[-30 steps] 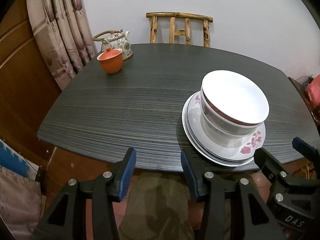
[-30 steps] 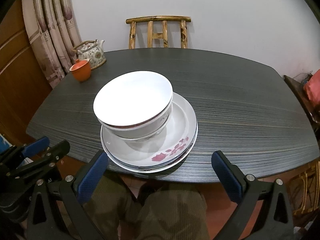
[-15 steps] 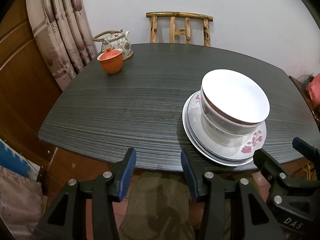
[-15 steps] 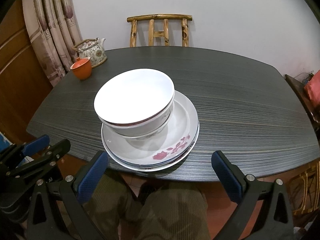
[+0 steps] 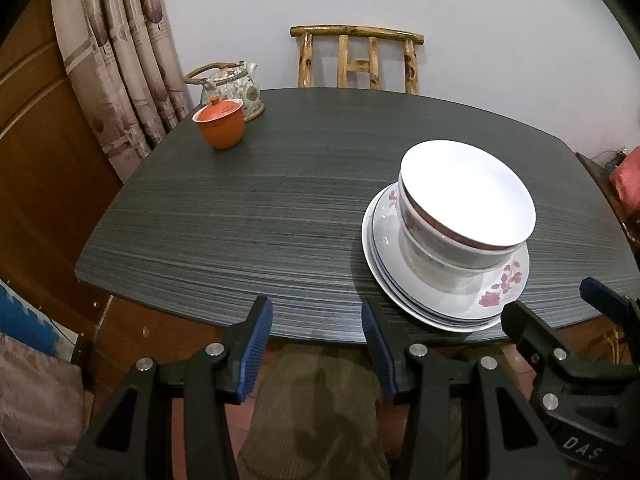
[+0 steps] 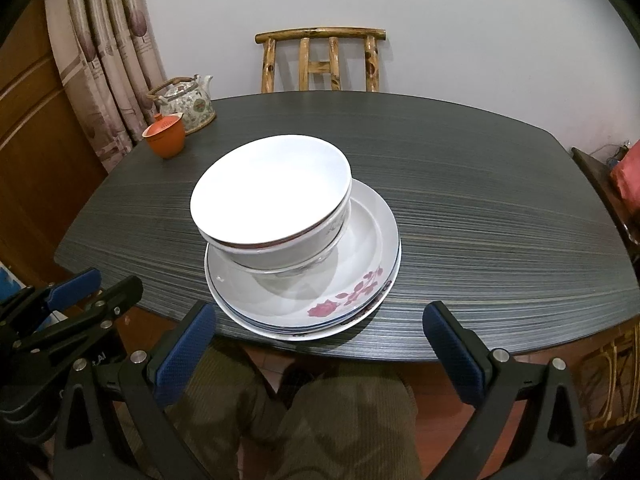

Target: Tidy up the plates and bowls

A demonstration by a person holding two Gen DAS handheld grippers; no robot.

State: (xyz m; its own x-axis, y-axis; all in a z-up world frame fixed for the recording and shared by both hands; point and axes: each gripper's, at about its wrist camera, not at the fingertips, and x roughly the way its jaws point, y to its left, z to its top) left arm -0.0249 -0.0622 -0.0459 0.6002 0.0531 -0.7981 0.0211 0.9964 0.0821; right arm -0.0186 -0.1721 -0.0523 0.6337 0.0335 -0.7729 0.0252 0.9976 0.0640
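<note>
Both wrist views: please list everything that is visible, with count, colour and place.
bowls: two nested, white, on the plates
plates: a stack, white with red flowers, near table edge
table: one, dark grey
cup: one lidded, orange, far left corner
teapot: one, floral, behind cup
chair: one, wooden, behind table
curtain: beige, left
left gripper: black and blue, open, empty
right gripper: black and blue, open, empty
legs: olive trousers, below

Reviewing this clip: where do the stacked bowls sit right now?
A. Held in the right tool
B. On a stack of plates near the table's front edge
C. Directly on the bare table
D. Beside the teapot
B: the stacked bowls rest on the plates at the front edge, untouched by either tool.
</note>
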